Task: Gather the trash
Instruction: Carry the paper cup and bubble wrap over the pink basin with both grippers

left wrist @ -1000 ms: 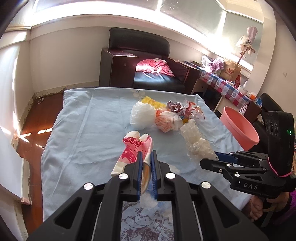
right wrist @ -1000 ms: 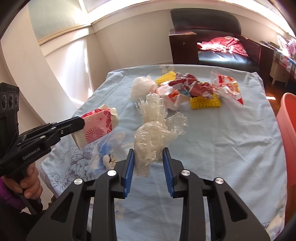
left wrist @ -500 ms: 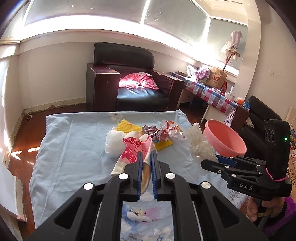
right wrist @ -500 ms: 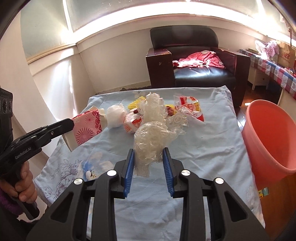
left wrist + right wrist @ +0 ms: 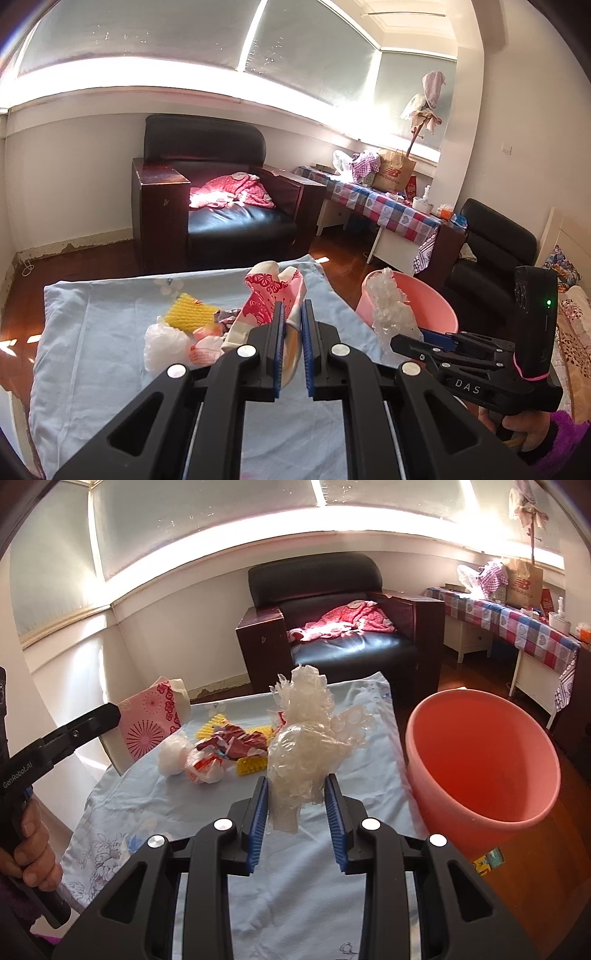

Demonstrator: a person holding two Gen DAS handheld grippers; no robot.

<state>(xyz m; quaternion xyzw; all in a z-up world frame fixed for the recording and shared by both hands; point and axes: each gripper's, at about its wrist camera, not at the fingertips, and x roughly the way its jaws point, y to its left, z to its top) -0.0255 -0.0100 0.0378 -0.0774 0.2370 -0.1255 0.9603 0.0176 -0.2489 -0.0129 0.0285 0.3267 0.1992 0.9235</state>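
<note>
Both grippers raised – left gripper point(image 5: 291, 347) clamps pink carton point(image 5: 271, 299), right gripper point(image 5: 297, 808) pinches clear plastic point(image 5: 306, 746).

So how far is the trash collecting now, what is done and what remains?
Nothing shows inside the pink basin yet. In hand: the left hand-held gripper clamps a pink flowered carton, and the right hand-held gripper holds crumpled clear plastic beside the basin. Left on the blue cloth: yellow foam net, red wrappers, white bag.
</note>
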